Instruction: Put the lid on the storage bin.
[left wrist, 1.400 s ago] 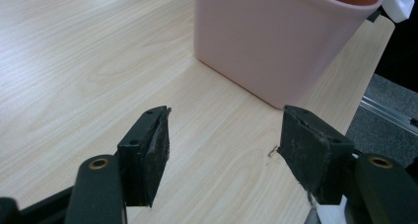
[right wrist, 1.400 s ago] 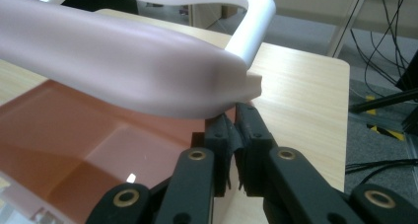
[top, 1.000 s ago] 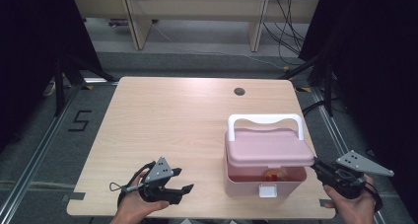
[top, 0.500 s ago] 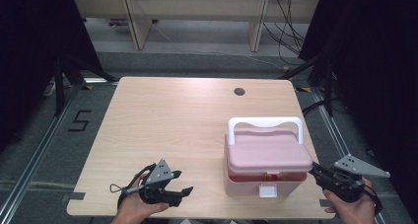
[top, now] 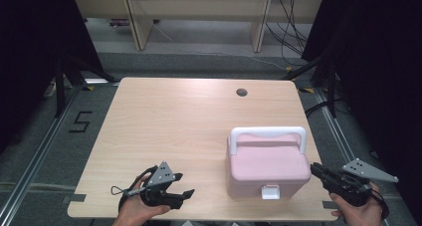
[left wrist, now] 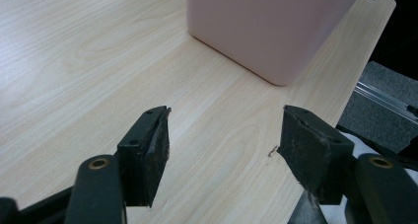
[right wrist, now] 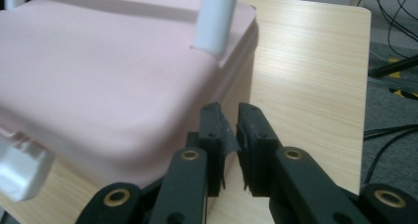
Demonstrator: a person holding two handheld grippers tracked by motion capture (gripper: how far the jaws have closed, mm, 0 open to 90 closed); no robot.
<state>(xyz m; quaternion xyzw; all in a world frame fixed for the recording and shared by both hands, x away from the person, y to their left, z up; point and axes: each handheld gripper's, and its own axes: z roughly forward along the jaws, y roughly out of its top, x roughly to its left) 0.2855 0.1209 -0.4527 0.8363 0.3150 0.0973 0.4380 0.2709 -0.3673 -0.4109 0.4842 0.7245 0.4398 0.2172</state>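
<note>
A pink box (top: 268,169) with a white handle (top: 267,132) and a white front latch (top: 270,191) sits on the table's near right part, its lid down. My right gripper (top: 315,168) is at the box's right side, just off the lid's edge. In the right gripper view the box (right wrist: 113,71) is on the left and my right gripper (right wrist: 230,116) shows a narrow slit; its jaws have just been opening, with nothing between them. My left gripper (top: 185,184) rests open left of the box, near the front edge. In the left gripper view my left gripper (left wrist: 224,135) spans bare wood, the box (left wrist: 266,26) beyond.
The wooden table (top: 169,121) has a round cable hole (top: 242,92) near its far edge. Shelving legs (top: 135,22) and cables (top: 293,42) lie on the floor behind. A floor mark "5" (top: 82,121) is at the left.
The box's lid, ajar a second ago with the inside showing, has come down shut. My right gripper has drawn back slightly from the lid. The left gripper has stayed put.
</note>
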